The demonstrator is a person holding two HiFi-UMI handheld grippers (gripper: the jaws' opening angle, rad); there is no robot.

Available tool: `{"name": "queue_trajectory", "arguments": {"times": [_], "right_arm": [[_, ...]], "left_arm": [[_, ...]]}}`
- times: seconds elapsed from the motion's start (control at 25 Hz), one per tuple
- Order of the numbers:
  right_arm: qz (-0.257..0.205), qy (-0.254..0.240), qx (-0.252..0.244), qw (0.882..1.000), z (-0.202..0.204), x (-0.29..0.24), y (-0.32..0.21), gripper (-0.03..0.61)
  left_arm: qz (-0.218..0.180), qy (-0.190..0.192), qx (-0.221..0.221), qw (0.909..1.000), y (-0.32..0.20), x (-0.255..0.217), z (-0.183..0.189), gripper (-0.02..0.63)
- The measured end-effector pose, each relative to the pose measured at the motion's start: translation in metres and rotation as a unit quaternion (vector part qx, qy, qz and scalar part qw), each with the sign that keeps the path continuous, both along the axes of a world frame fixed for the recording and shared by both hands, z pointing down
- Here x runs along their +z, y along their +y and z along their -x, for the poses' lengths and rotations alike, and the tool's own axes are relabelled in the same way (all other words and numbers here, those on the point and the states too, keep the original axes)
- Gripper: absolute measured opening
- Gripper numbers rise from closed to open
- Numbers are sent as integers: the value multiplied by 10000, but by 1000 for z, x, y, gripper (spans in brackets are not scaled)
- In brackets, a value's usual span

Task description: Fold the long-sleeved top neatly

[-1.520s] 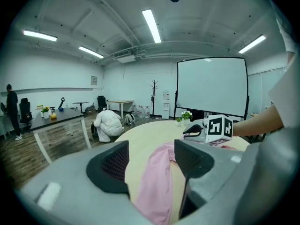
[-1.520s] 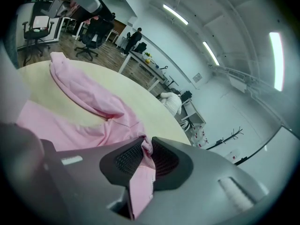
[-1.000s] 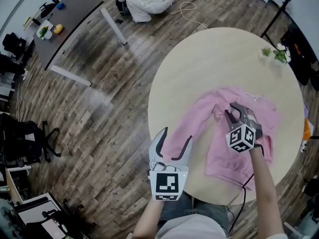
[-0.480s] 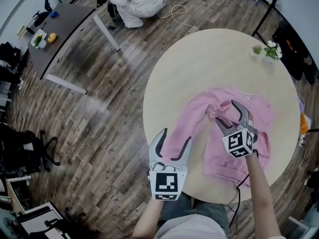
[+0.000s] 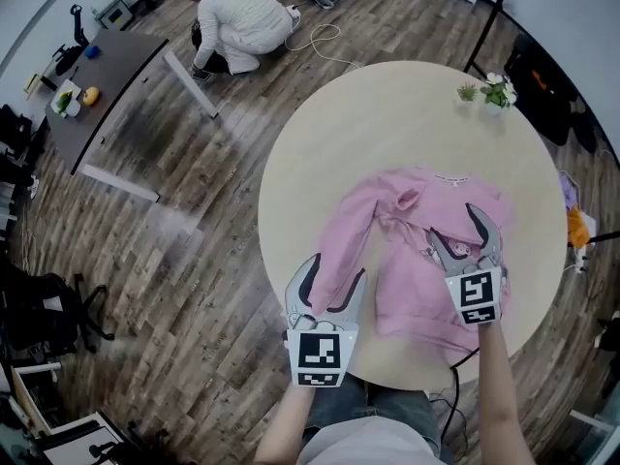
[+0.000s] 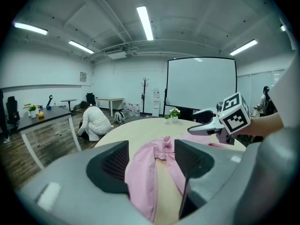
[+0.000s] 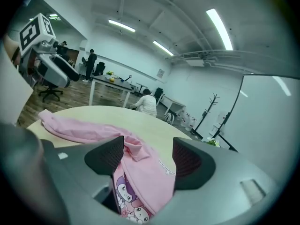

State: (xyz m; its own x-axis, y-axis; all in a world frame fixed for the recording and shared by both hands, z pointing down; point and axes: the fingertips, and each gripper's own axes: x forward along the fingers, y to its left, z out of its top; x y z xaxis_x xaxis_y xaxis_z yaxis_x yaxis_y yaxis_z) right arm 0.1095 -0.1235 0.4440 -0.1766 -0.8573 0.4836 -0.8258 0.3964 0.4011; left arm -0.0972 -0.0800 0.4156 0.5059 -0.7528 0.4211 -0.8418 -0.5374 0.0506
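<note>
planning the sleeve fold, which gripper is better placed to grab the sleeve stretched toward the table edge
Left, probably. The left gripper is open with the sleeve lying just ahead between its jaws; the right gripper hangs open over the middle of the top, away from that sleeve.

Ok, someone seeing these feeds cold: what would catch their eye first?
The pink long-sleeved top lies spread on the round pale table, one sleeve trailing toward its near left edge. Both grippers hang open over it: the right gripper above the cartoon print on the body, the left gripper by the sleeve end, neither holding cloth. Beyond the table, a person in white crouches on the wood floor.
</note>
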Motion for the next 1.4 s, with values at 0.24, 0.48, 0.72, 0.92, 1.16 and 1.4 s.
{"name": "queue_trajectory", "arguments": {"times": [0.24,0.48,0.72,0.92,1.16,1.4], "right_arm": [[-133,-253,413,9987,-27,-15,32,343],[-172,-445,712,9963,-43,-20,63,336],[-205,-817,1056,9908,-62,-16,90,328],[-117,-933,1239,9878,-72,-6,108,327],[-102,-923,1304,9871,-75,1,118,327],[-155,-952,1407,9853,-77,3,128,324]], "left_arm": [[78,-2,58,10000,22,2,-23,416],[366,-39,52,9993,50,16,-42,415],[959,-184,87,9952,80,54,-57,411],[1490,-191,95,9886,102,88,-62,402],[1943,-492,295,9793,126,129,-70,385],[2321,-522,388,9705,145,156,-75,364]]}}
